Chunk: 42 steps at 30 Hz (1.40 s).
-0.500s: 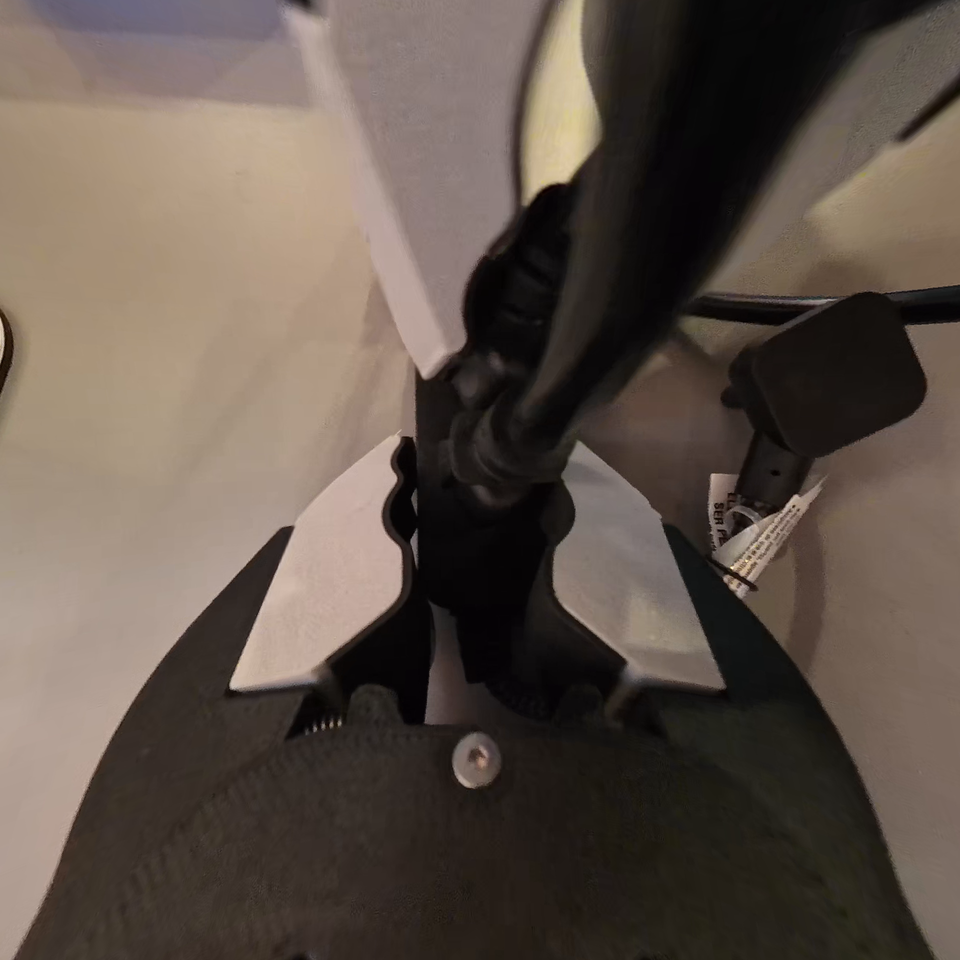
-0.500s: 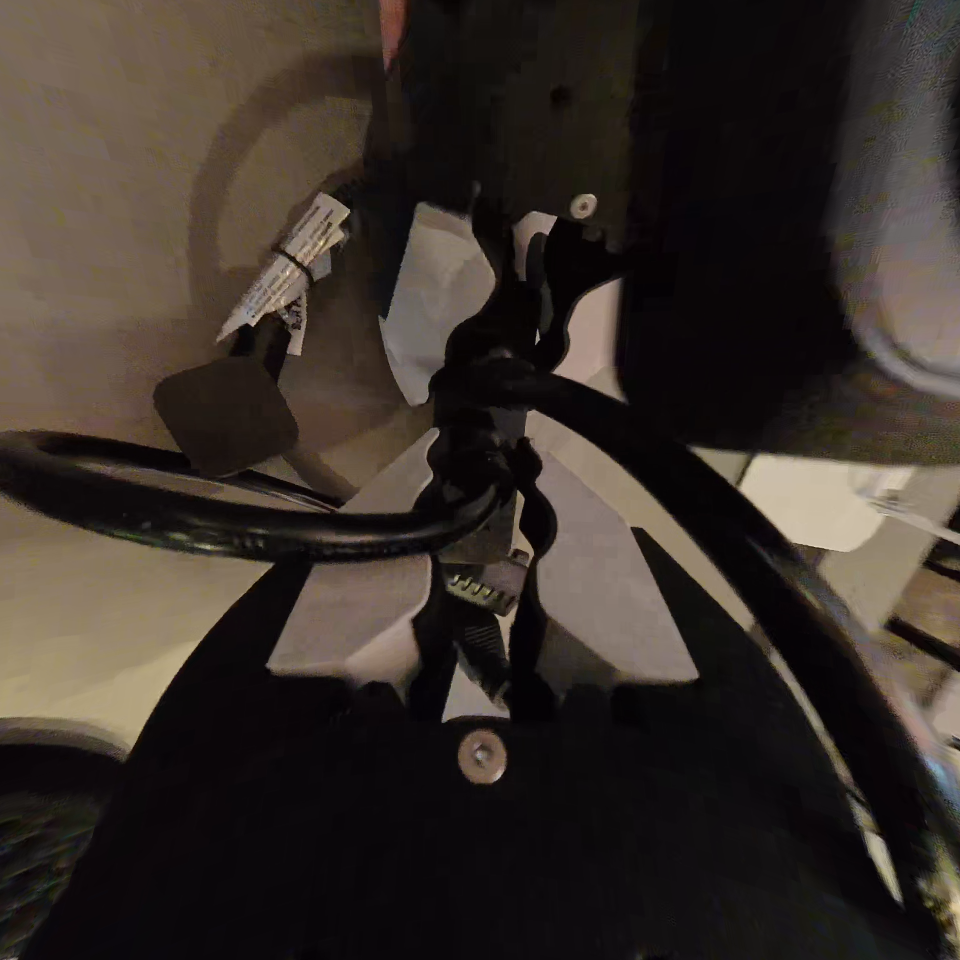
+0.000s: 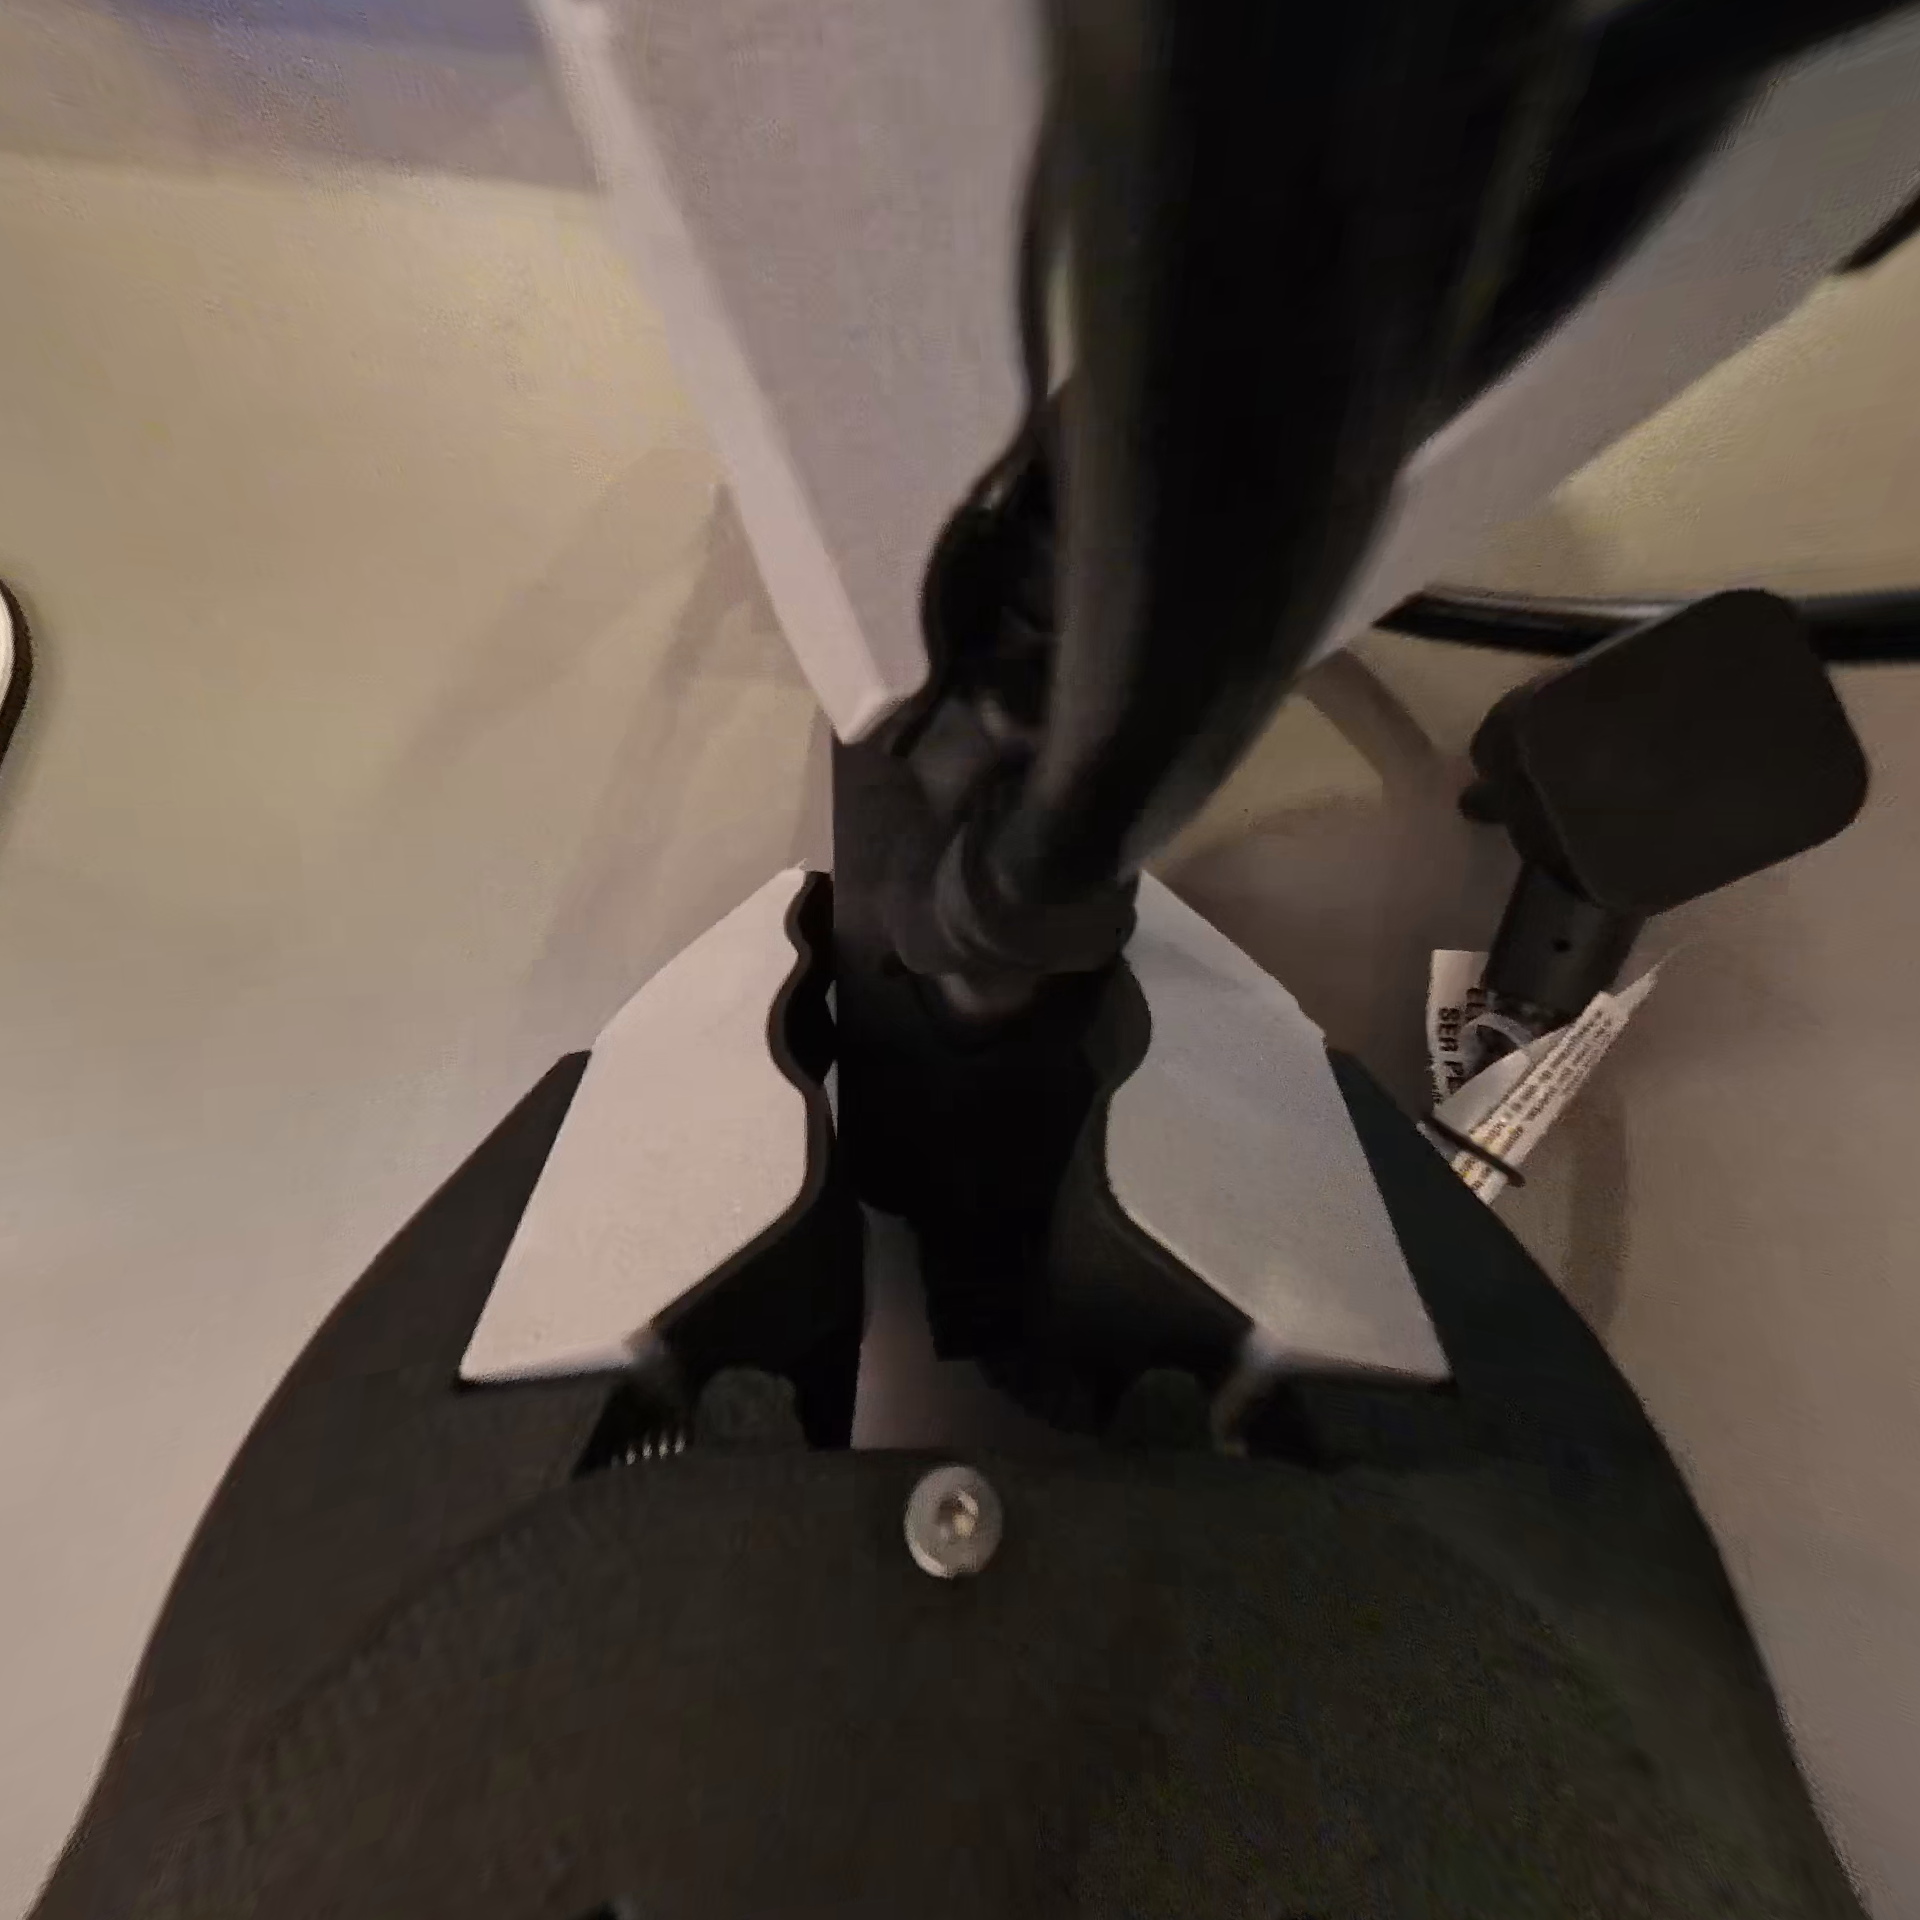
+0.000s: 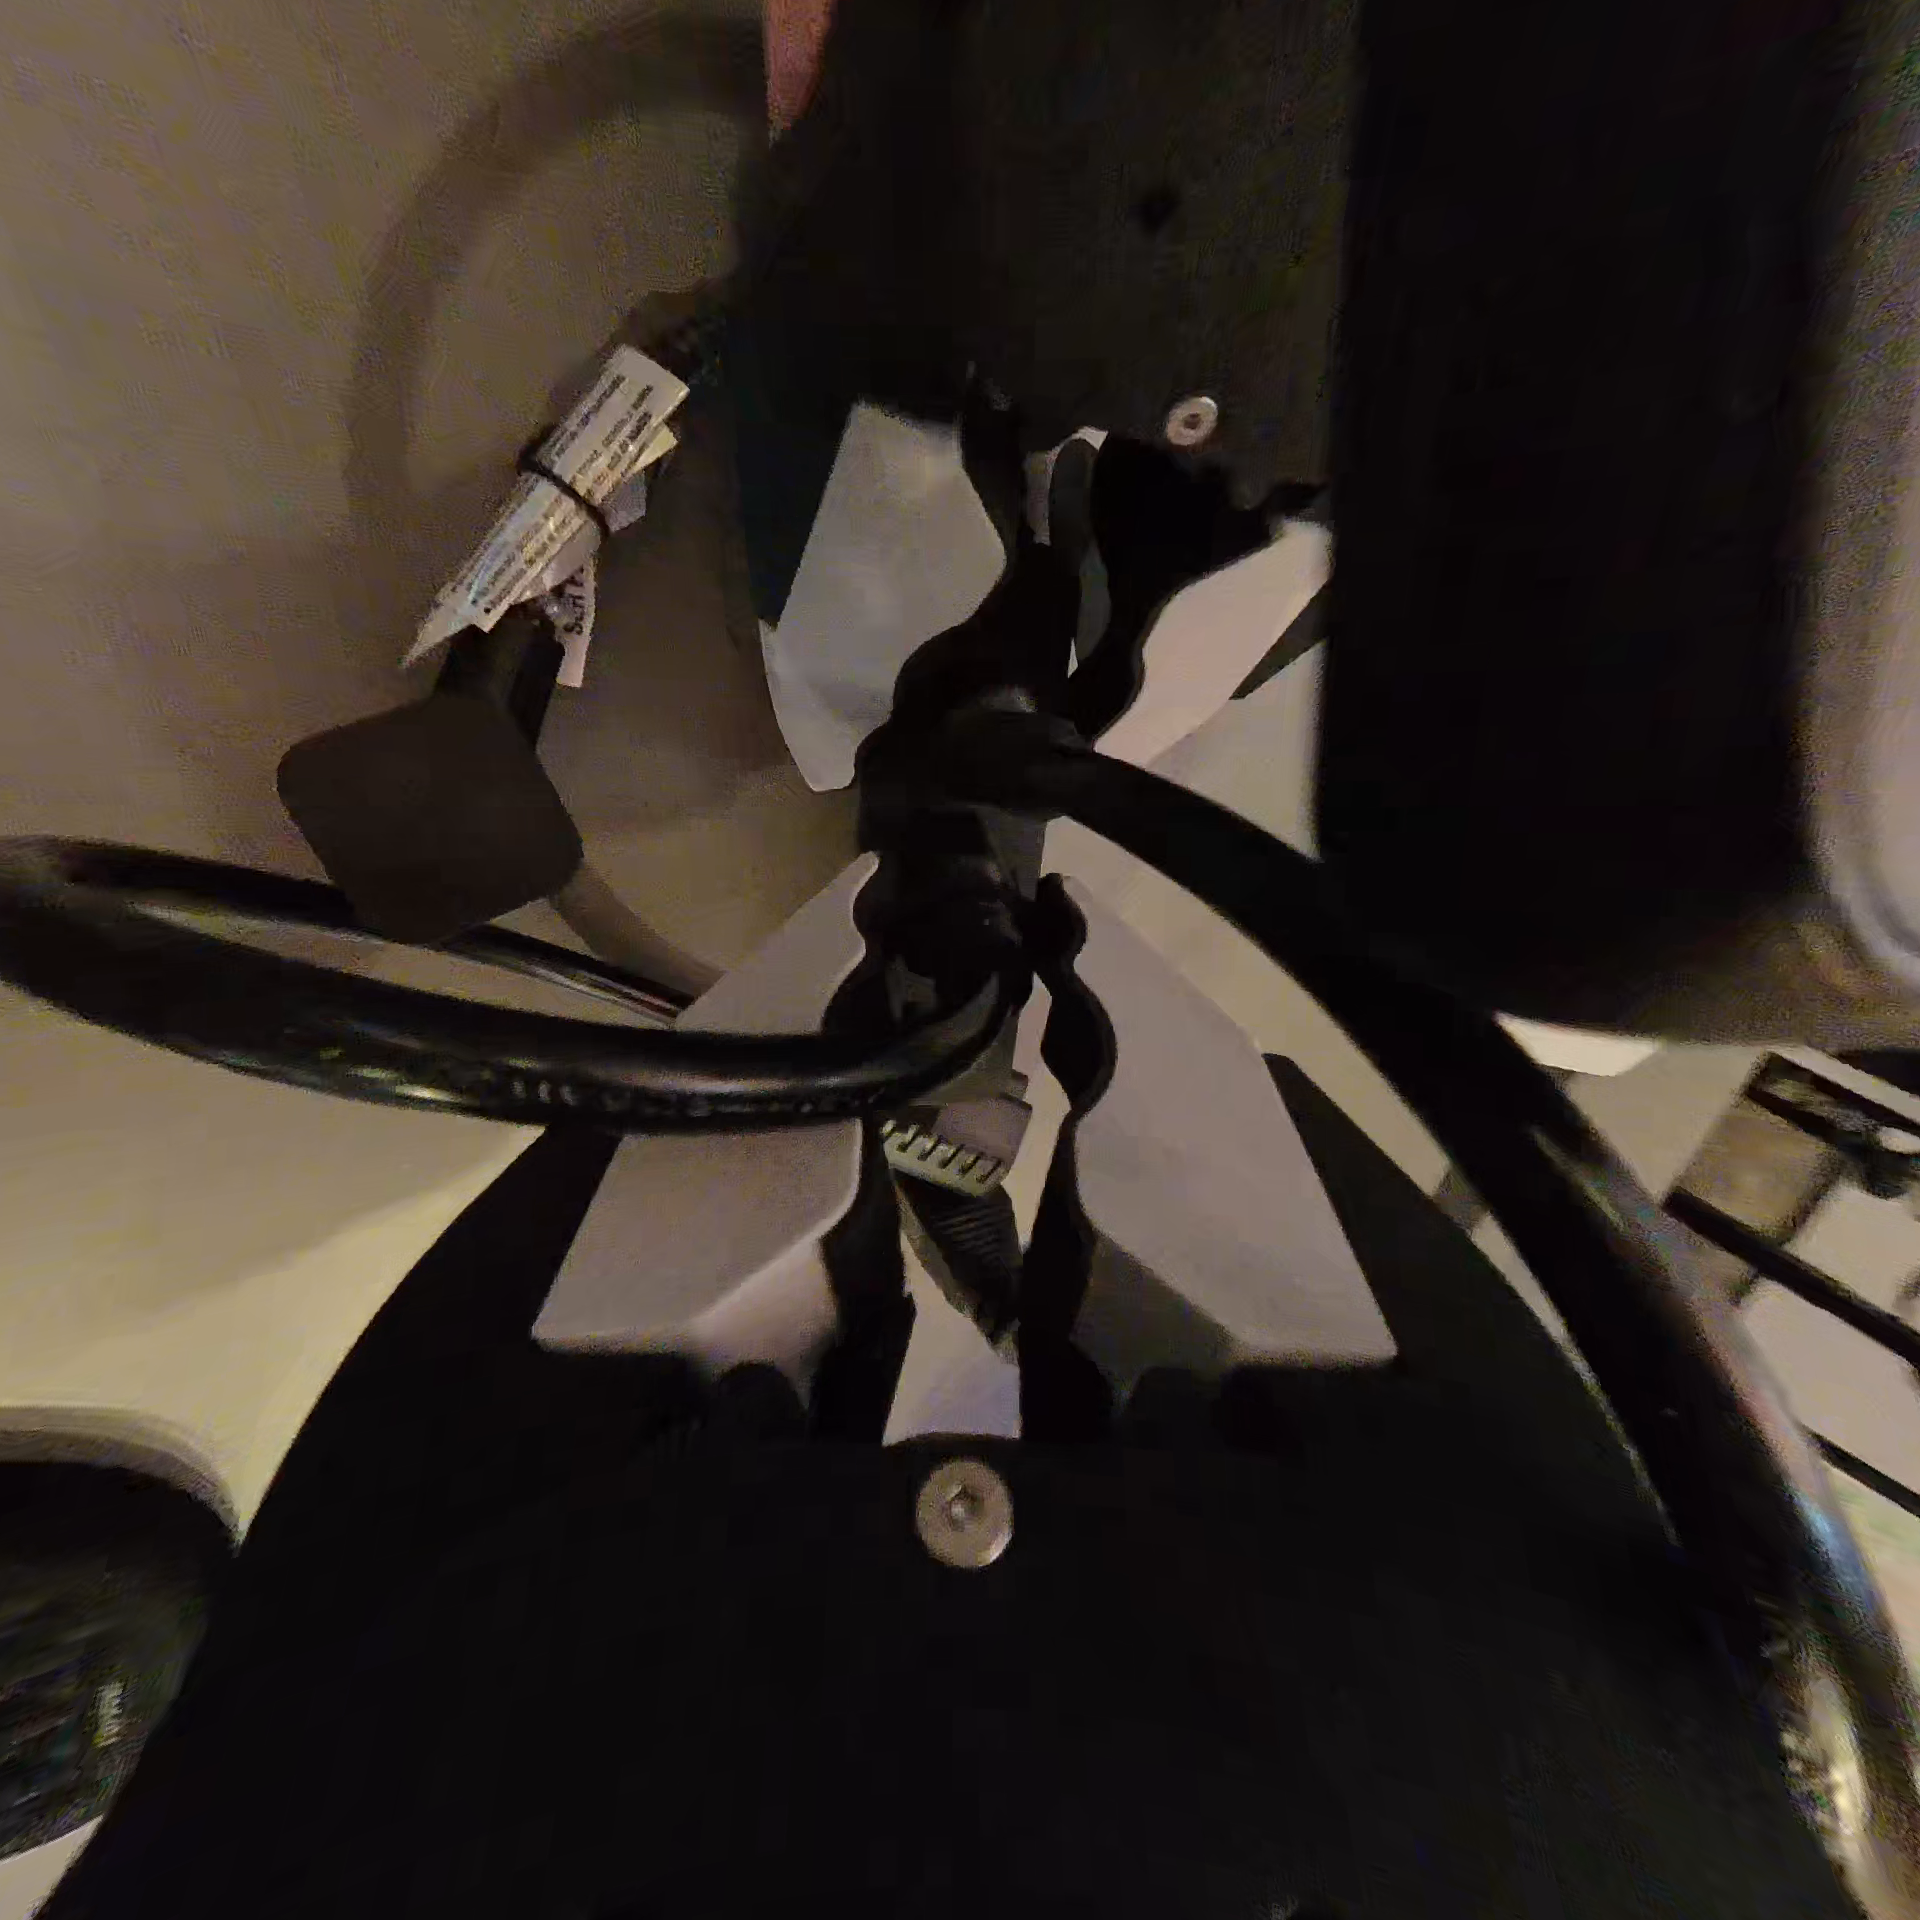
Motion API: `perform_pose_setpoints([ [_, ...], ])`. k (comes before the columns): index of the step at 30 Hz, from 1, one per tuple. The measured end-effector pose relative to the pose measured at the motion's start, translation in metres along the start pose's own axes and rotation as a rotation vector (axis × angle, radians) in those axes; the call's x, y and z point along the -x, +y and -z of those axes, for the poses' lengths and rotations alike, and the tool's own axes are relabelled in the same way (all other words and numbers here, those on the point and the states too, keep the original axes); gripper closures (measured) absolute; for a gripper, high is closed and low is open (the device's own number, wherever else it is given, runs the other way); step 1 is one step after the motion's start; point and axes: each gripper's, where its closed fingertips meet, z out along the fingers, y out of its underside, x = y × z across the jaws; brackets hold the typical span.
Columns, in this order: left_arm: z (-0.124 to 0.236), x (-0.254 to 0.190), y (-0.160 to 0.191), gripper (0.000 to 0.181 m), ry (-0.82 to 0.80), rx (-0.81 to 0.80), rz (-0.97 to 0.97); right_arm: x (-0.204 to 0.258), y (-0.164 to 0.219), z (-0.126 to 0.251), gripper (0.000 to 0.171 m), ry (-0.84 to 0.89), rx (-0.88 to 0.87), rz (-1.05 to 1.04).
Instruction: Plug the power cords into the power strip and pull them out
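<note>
Left gripper [image 3: 966,1049] was clamped on a black plug [image 3: 977,935] at frame centre. Right gripper [image 4: 956,997] was clamped on a second plug [image 4: 940,904], its cord [image 4: 416,1049] looping left. Spare plug [image 4: 426,821] lay beyond, mid-left. Power strip wasn't identifiable. Best practice, I'd say: keep both plugs square, move straight along the prongs, no twisting.

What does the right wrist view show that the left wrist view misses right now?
Only the right wrist view shows a grey ribbed connector between its fingers and a black cord looping across them. Only the left wrist view shows a thick black cable end clamped at its fingers. Both share the black flat plug with paper tags lying on the pale table.
</note>
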Motion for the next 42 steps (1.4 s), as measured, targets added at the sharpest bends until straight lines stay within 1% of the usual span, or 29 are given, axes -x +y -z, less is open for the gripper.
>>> perform_pose_setpoints([
  [2,0.0,0.0,0.0,0.133,-0.009,-0.004,-0.006,0.0,-0.001,0.002,0.149,0.075,0.026,0.036],
  [3,0.0,0.0,0.0,0.133,-0.008,-0.002,-0.001,0.0,-0.001,0.001,0.148,0.084,0.017,0.04],
  [4,0.0,0.0,0.0,0.133,-0.006,-0.001,-0.003,0.0,-0.001,0.001,0.148,0.046,-0.005,0.008],
  [6,0.0,-0.003,0.0,0.132,0.009,0.004,-0.011,0.002,-0.002,0.0,0.148,-0.124,-0.093,-0.101],
  [8,0.0,-0.004,0.001,0.132,0.015,0.006,-0.007,-0.001,-0.002,0.0,0.148,-0.355,-0.176,-0.286],
  [10,-0.001,-0.004,0.0,0.133,0.013,0.001,-0.007,-0.003,-0.003,0.0,0.149,-0.545,-0.209,-0.365],
  [11,0.0,-0.003,-0.001,0.133,0.017,-0.003,0.005,-0.006,-0.003,0.0,0.149,-0.591,-0.211,-0.375],
  [13,0.0,0.002,0.0,0.133,0.004,-0.002,0.045,-0.01,-0.003,-0.002,0.151,-0.522,-0.176,-0.321],
  [15,0.0,0.003,0.001,0.133,-0.002,0.004,0.041,-0.007,-0.002,-0.002,0.15,-0.333,-0.101,-0.158],
  [18,-0.001,0.003,0.001,0.133,-0.005,0.007,0.033,-0.005,-0.001,-0.001,0.149,-0.073,-0.008,0.008],
  [21,-0.001,0.003,0.0,0.132,-0.015,0.002,0.026,-0.003,0.0,0.001,0.149,0.048,-0.001,0.017],
  [22,-0.001,0.002,0.0,0.134,-0.017,0.0,0.017,-0.001,0.0,0.001,0.149,0.048,-0.018,0.006],
  [23,-0.001,0.001,0.0,0.133,-0.006,0.002,0.015,0.0,0.001,0.001,0.149,-0.009,-0.054,-0.059],
  [24,-0.001,0.0,0.0,0.134,0.002,0.005,0.02,-0.001,0.002,0.001,0.149,-0.095,-0.095,-0.147],
  [26,-0.001,0.0,0.0,0.132,0.002,0.007,0.024,-0.007,0.004,0.007,0.148,-0.327,-0.202,-0.357],
  [27,-0.001,0.001,0.0,0.132,-0.004,0.008,0.029,-0.007,0.003,0.016,0.148,-0.502,-0.256,-0.457],
  [28,-0.001,0.002,0.001,0.133,-0.009,0.008,0.035,-0.019,0.005,0.021,0.148,-0.52,-0.296,-0.514],
  [29,-0.001,0.003,0.0,0.134,-0.012,0.008,0.039,-0.025,0.017,0.021,0.149,-0.457,-0.235,-0.464],
  [30,-0.001,0.004,0.0,0.133,-0.014,0.008,0.044,-0.019,0.017,0.026,0.148,-0.439,-0.206,-0.401],
  [32,-0.001,0.004,0.0,0.134,-0.01,0.006,0.051,-0.003,0.004,0.039,0.149,-0.454,-0.242,-0.348],
  [35,-0.001,0.005,0.0,0.134,-0.016,0.006,0.059,0.003,0.012,0.049,0.149,-0.396,-0.218,-0.337],
  [42,0.001,0.016,0.002,0.135,-0.061,0.014,0.12,0.018,0.057,0.081,0.148,-0.289,-0.125,-0.352],
])
